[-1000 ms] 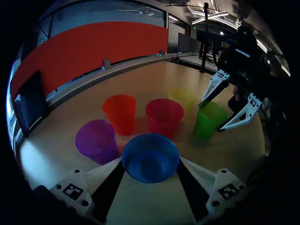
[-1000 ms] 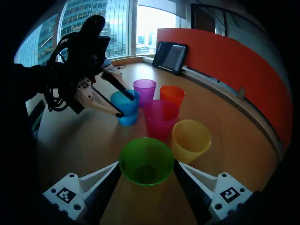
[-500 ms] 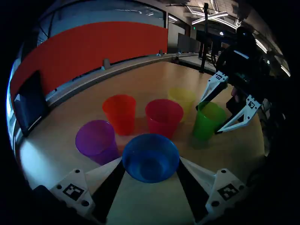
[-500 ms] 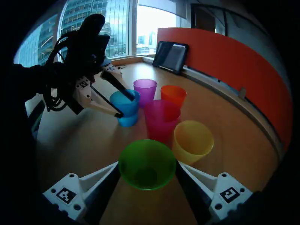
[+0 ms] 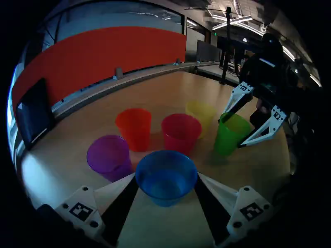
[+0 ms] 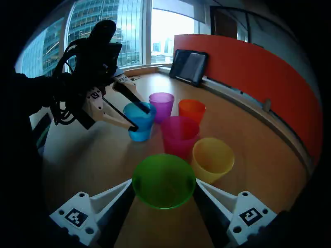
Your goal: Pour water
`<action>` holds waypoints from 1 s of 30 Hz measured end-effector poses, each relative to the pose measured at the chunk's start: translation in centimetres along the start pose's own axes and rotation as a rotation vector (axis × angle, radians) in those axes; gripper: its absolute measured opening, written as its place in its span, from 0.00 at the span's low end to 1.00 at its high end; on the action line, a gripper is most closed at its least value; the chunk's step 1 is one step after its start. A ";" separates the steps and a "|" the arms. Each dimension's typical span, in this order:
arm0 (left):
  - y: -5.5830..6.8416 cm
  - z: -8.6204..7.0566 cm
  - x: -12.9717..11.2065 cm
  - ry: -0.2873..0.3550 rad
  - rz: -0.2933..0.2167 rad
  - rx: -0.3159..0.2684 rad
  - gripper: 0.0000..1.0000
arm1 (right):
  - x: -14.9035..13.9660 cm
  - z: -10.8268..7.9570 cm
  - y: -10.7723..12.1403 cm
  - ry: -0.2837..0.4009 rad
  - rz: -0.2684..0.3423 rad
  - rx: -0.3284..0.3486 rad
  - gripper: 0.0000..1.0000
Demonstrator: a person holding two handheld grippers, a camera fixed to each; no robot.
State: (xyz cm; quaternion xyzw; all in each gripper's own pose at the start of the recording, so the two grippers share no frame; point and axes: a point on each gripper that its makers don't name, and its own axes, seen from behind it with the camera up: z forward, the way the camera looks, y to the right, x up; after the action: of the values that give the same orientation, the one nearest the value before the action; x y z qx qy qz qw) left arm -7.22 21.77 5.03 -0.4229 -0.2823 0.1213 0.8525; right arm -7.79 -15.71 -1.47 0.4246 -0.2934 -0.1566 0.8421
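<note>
A blue cup (image 5: 166,182) sits upright between the fingers of my left gripper (image 5: 166,177), which is shut on it. My right gripper (image 6: 164,182) is shut on a green cup (image 6: 164,186), also upright. Between the two held cups stand a purple cup (image 5: 108,157), an orange cup (image 5: 134,128), a red cup (image 5: 181,132) and a yellow cup (image 5: 200,115) on the wooden table (image 5: 173,89). The right gripper view shows the left gripper (image 6: 139,119) on the blue cup (image 6: 140,124) at mid-left. The left gripper view shows the right gripper (image 5: 231,132) around the green cup (image 5: 229,134).
A dark tablet (image 6: 189,66) leans at the table's far edge below an orange wall panel (image 6: 256,70). The person's dark sleeves and cables (image 6: 62,95) fill the left side. Bare tabletop (image 6: 256,165) lies to the right of the cups.
Both grippers have shifted slightly with their cups, which look a little raised. The standing cups have not moved.
</note>
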 end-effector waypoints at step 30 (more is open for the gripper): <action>2.1 -9.9 6.6 0.253 0.007 0.081 0.87 | 8.6 -6.3 -2.8 0.245 0.002 -0.077 0.92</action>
State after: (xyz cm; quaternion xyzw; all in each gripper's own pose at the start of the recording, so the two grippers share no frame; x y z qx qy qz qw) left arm 4.02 19.50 1.08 -0.4010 -0.1657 0.0813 0.8973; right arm 2.80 -17.89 -3.54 0.4078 -0.1824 -0.1137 0.8874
